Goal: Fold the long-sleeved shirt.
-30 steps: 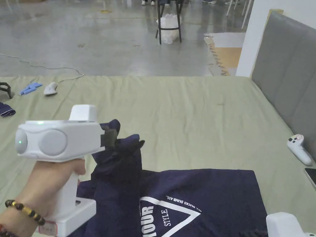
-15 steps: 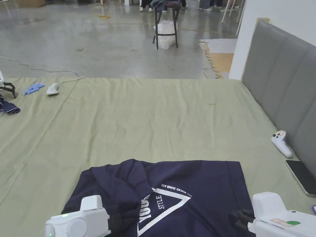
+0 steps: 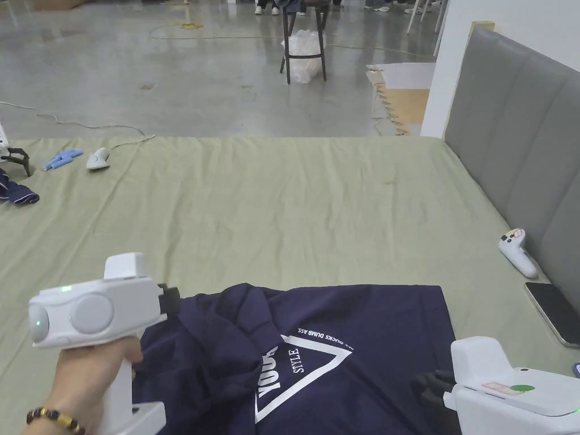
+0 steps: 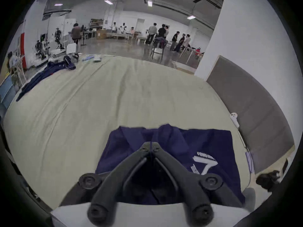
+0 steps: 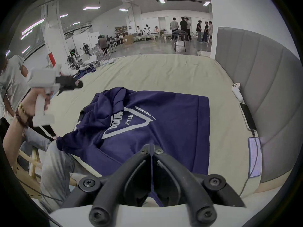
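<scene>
A navy long-sleeved shirt (image 3: 374,334) with a white triangle print lies on the green bed sheet (image 3: 294,204), its left side bunched, with a fold of cloth lying over the chest. My left gripper (image 3: 172,299) hovers above the shirt's left edge. In the left gripper view, the left gripper (image 4: 151,144) has its jaws together with nothing between them. My right gripper (image 3: 429,385) sits at the shirt's near right part. In the right gripper view, the right gripper (image 5: 151,146) has its jaws closed on a thin fold of the navy cloth.
A grey headboard (image 3: 521,141) borders the bed on the right, with a white controller (image 3: 516,252) and a phone (image 3: 555,320) beside it. At the far left lie a dark garment (image 3: 17,195), a blue item (image 3: 59,160) and a white device (image 3: 97,160). Beyond the bed stands a chair (image 3: 303,39).
One second ago my left gripper held a bunch of navy cloth up. It then dropped low, and now it is raised again without cloth, which lies on the shirt. The right gripper has come further into view.
</scene>
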`<action>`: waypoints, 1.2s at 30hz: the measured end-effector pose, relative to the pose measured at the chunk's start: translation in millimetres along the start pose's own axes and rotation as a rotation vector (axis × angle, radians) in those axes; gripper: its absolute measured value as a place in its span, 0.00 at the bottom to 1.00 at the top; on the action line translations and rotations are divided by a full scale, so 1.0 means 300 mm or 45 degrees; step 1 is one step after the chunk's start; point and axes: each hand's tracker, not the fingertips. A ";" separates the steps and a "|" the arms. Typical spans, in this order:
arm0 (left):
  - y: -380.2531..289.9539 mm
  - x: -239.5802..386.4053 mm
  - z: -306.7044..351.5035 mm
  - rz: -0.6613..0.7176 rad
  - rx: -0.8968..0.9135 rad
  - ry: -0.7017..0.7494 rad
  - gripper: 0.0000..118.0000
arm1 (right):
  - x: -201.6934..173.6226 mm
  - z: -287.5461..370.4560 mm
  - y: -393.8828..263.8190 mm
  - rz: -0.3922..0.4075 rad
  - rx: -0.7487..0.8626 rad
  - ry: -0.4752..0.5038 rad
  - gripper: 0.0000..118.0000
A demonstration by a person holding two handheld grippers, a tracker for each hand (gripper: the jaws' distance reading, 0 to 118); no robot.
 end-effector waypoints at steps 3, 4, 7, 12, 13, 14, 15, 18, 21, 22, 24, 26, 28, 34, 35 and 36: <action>0.066 -0.012 -0.161 -0.092 -0.053 0.077 0.29 | 0.016 -0.011 0.001 -0.010 -0.019 -0.012 0.00; 0.078 -0.015 -0.226 -0.133 -0.102 0.133 0.70 | 0.025 -0.016 0.002 -0.018 -0.027 -0.019 0.00; 0.083 -0.065 -0.408 -0.160 -0.230 0.181 0.90 | 0.051 -0.041 0.011 -0.044 -0.048 -0.048 0.00; -0.016 -0.075 -0.578 -0.274 -0.376 0.301 0.73 | 0.103 -0.117 0.049 -0.076 -0.070 -0.100 0.00; -0.032 -0.077 -0.599 -0.320 -0.369 0.301 0.69 | 0.116 -0.142 0.068 -0.060 -0.074 -0.124 0.00; -0.044 -0.078 -0.605 -0.334 -0.352 0.282 0.63 | 0.129 -0.168 0.090 -0.056 -0.082 -0.149 0.00; -0.057 -0.055 -0.584 -0.312 -0.348 0.273 0.54 | 0.149 -0.200 0.117 -0.056 -0.091 -0.175 0.00; -0.015 -0.019 -0.540 -0.231 -0.320 0.145 0.11 | 0.240 -0.320 0.233 -0.078 -0.093 -0.212 0.00; -0.031 0.034 -0.482 -0.361 -0.310 0.200 0.11 | 0.346 -0.449 0.382 -0.137 -0.126 -0.269 0.06; -0.026 0.024 -0.469 -0.347 -0.304 0.194 0.11 | 0.383 -0.490 0.428 -0.168 -0.160 -0.272 0.24; -0.017 -0.019 -0.473 -0.271 -0.275 0.156 0.11 | 0.453 -0.586 0.490 -0.227 -0.221 -0.279 0.61; -0.014 -0.030 -0.454 -0.256 -0.258 0.139 0.11 | 0.507 -0.683 0.525 -0.267 -0.322 -0.279 0.64; -0.013 -0.027 -0.435 -0.263 -0.244 0.123 0.11 | 0.549 -0.774 0.537 -0.315 -0.423 -0.288 0.57; -0.009 -0.024 -0.438 -0.263 -0.233 0.111 0.11 | 0.539 -0.867 0.499 -0.342 -0.479 -0.238 0.28; -0.002 -0.017 -0.441 -0.263 -0.230 0.107 0.11 | 0.529 -0.862 0.506 -0.330 -0.469 -0.228 0.20; 0.003 -0.015 -0.445 -0.265 -0.229 0.106 0.11 | 0.518 -0.854 0.519 -0.315 -0.466 -0.209 0.10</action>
